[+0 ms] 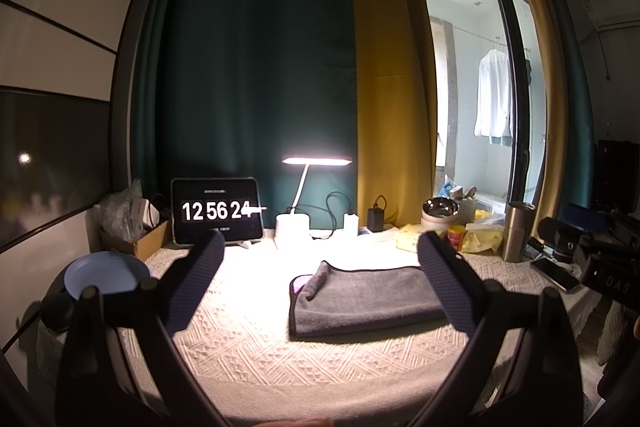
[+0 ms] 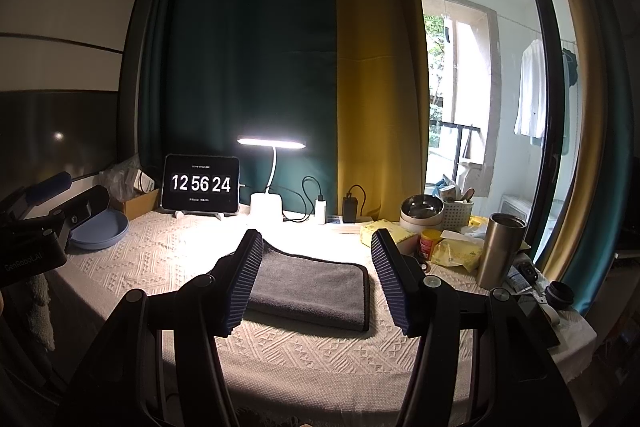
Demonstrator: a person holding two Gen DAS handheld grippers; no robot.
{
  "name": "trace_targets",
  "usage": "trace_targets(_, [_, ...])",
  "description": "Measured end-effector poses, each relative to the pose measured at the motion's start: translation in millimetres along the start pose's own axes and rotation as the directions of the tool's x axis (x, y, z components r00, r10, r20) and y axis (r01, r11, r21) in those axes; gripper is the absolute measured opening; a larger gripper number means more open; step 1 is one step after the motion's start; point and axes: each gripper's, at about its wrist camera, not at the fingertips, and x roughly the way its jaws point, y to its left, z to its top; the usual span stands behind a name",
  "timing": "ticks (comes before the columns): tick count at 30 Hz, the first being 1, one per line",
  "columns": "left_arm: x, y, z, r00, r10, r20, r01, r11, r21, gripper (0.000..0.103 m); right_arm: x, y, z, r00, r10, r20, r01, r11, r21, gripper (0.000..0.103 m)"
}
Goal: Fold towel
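Observation:
A grey towel [image 1: 366,299] lies folded flat on the cream knitted tablecloth [image 1: 248,355], its far left corner flipped up over a purple patch [image 1: 299,282]. It also shows in the right wrist view [image 2: 312,287]. My left gripper [image 1: 320,267] is open and empty, held above the table in front of the towel, which lies toward its right finger [image 1: 444,283]. My right gripper [image 2: 316,259] is open and empty, raised in front of the towel, which shows between its fingers. The left gripper's body shows at the left of the right wrist view [image 2: 44,227].
At the back stand a tablet clock [image 1: 216,211], a lit desk lamp [image 1: 304,187], chargers [image 2: 352,209], a steel bowl [image 2: 422,211], yellow packets [image 2: 460,251] and a steel tumbler [image 2: 502,251]. A blue plate [image 1: 104,275] and a cardboard box [image 1: 136,239] sit left. Curtains and a window are behind.

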Motion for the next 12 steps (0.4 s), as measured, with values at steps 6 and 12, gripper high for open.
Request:
trace_targets(6, [2.9, -1.0, -4.6, 1.000, -0.003, -0.009, 0.003, 1.000, 0.002, 0.098, 0.9, 1.0, -1.4, 1.000, 0.002, -0.002, -0.002, 1.000, 0.000, 0.060])
trace_targets(12, [2.3, -2.3, -7.6, 1.000, -0.014, -0.008, 0.014, 1.000, 0.002, 0.098, 4.6, 3.5, -4.6, 1.000, 0.013, -0.010, -0.013, 1.000, 0.001, 0.060])
